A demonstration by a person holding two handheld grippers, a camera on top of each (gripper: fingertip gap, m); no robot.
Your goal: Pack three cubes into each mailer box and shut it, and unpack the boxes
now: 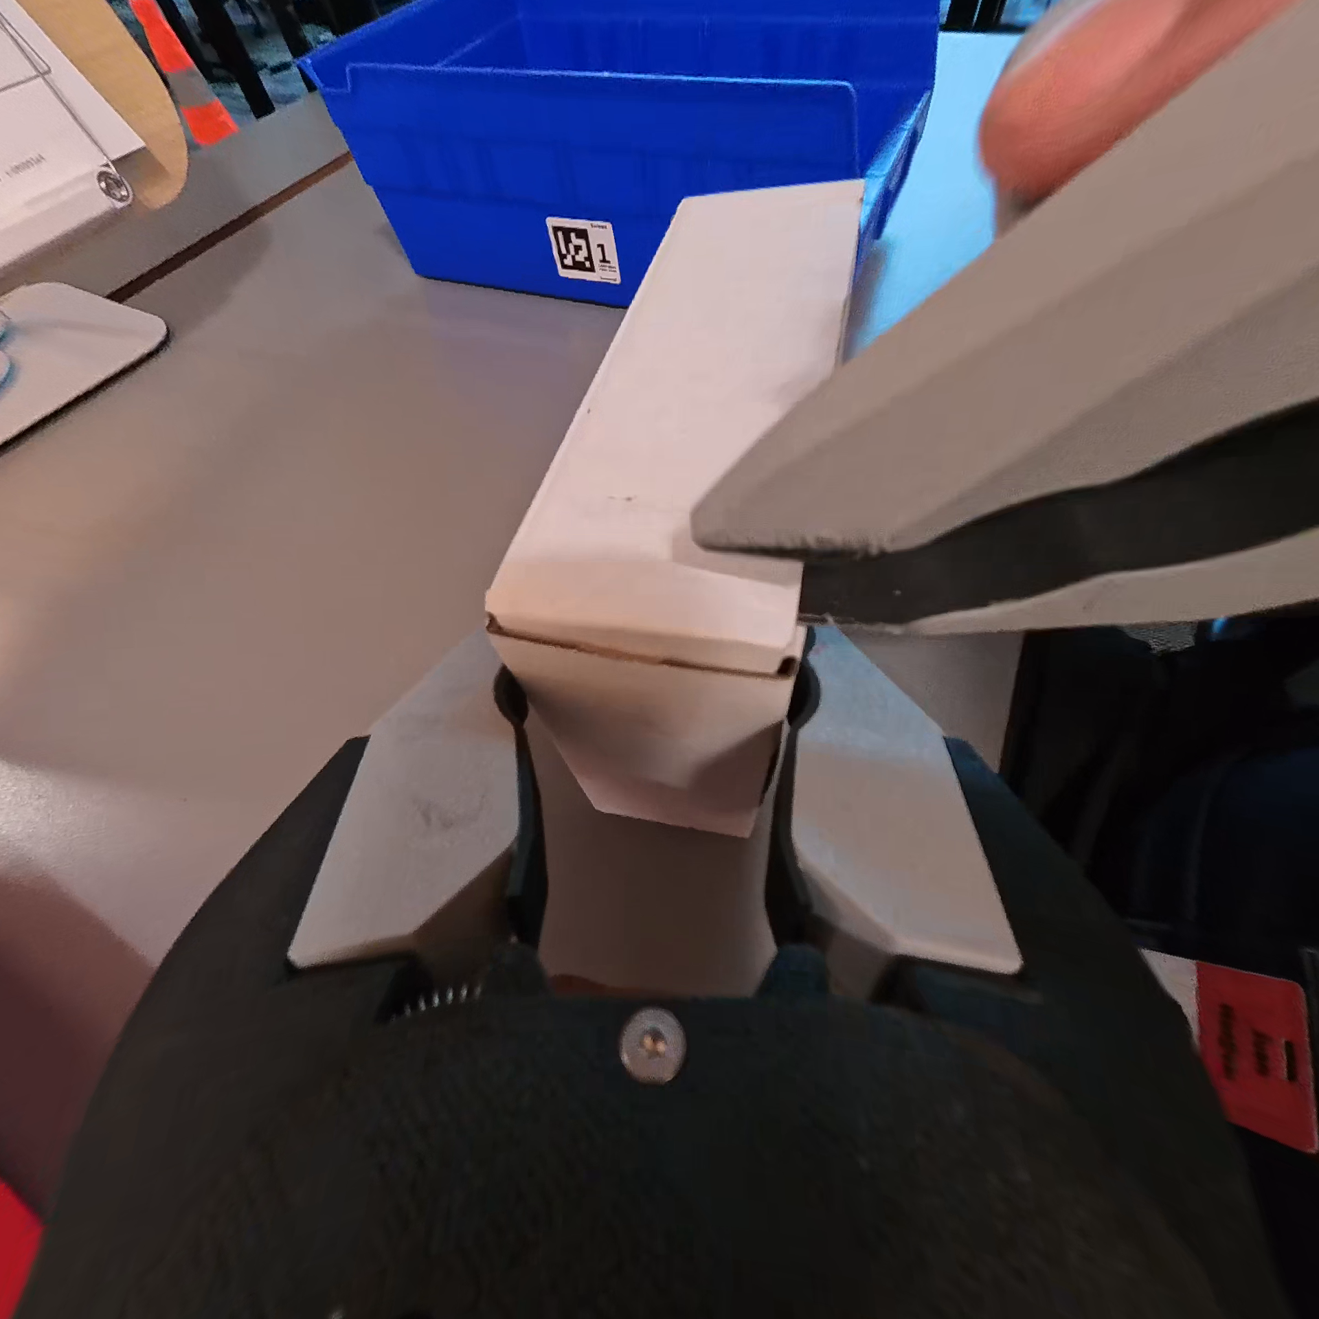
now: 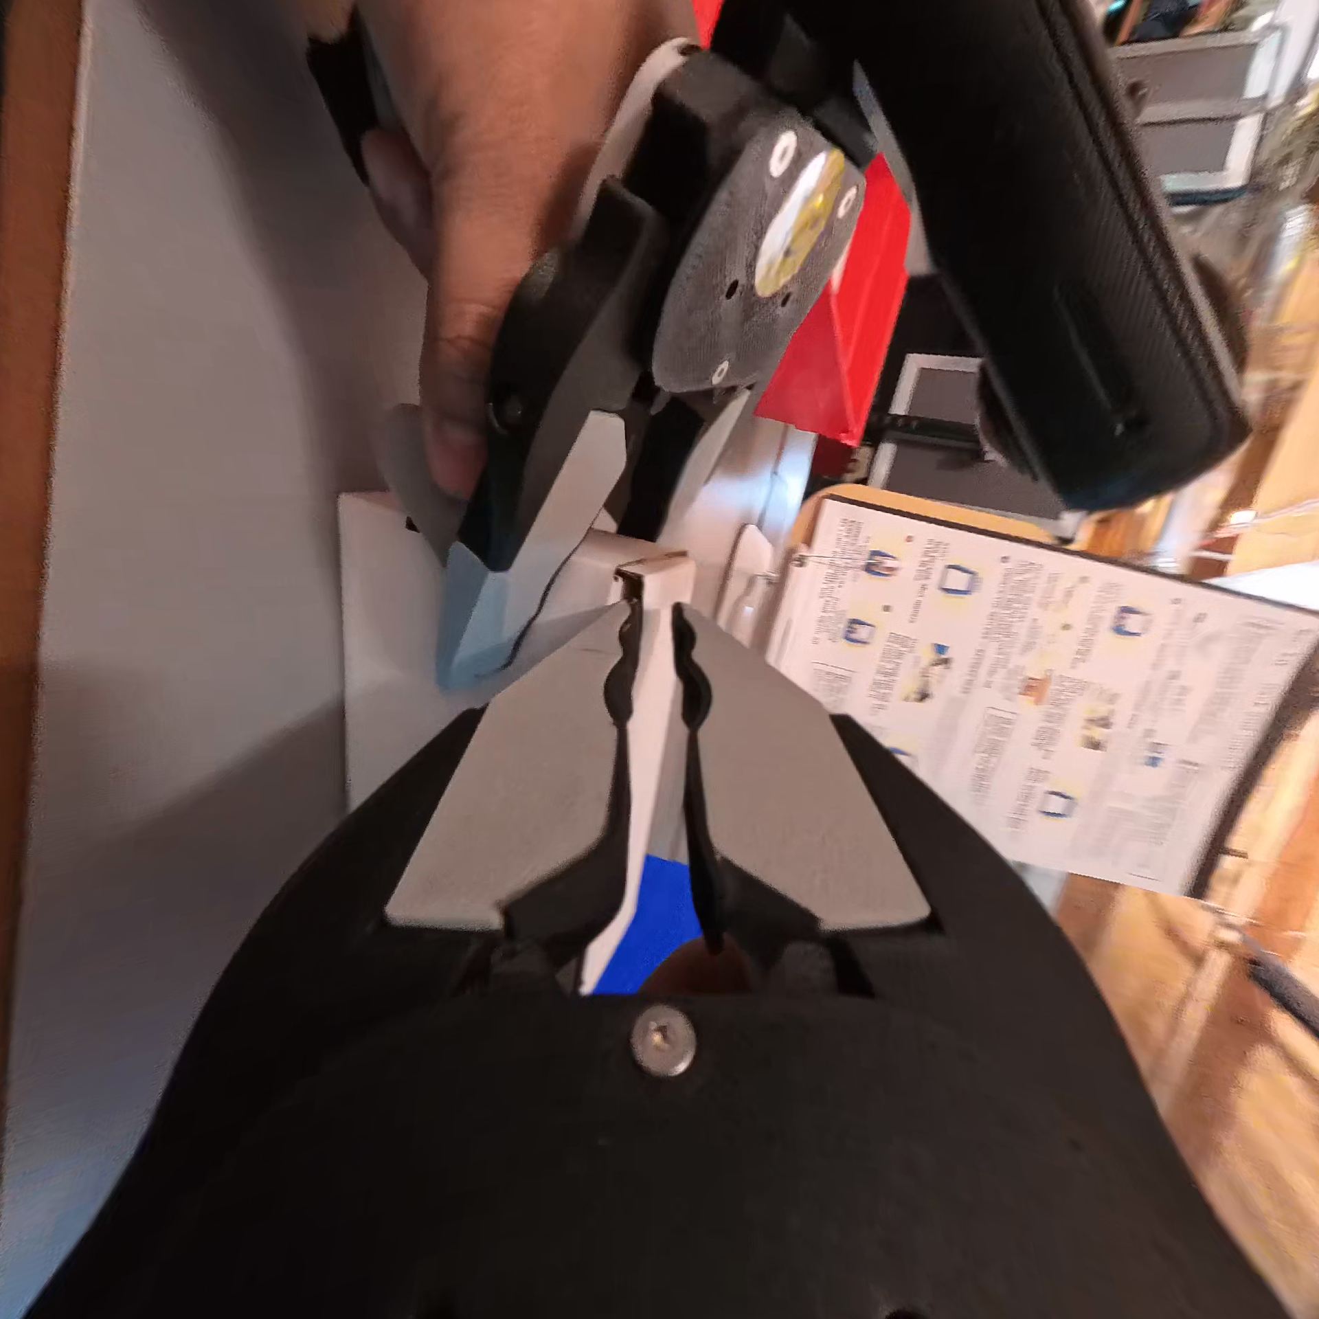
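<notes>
My left gripper (image 1: 653, 703) clamps the white mailer box (image 1: 703, 428) end-on, long axis pointing away, while my right gripper (image 2: 653, 621) pinches its flap (image 2: 653, 685).

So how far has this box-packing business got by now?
Done, it seems: the white mailer box looks folded shut, contents hidden. In hand: the left gripper clamps its near end, while the right gripper pinches a white flap of it. The blue bin behind shows no cubes from here. Whether this box is being closed or opened, and how many remain, I cannot tell.
</notes>
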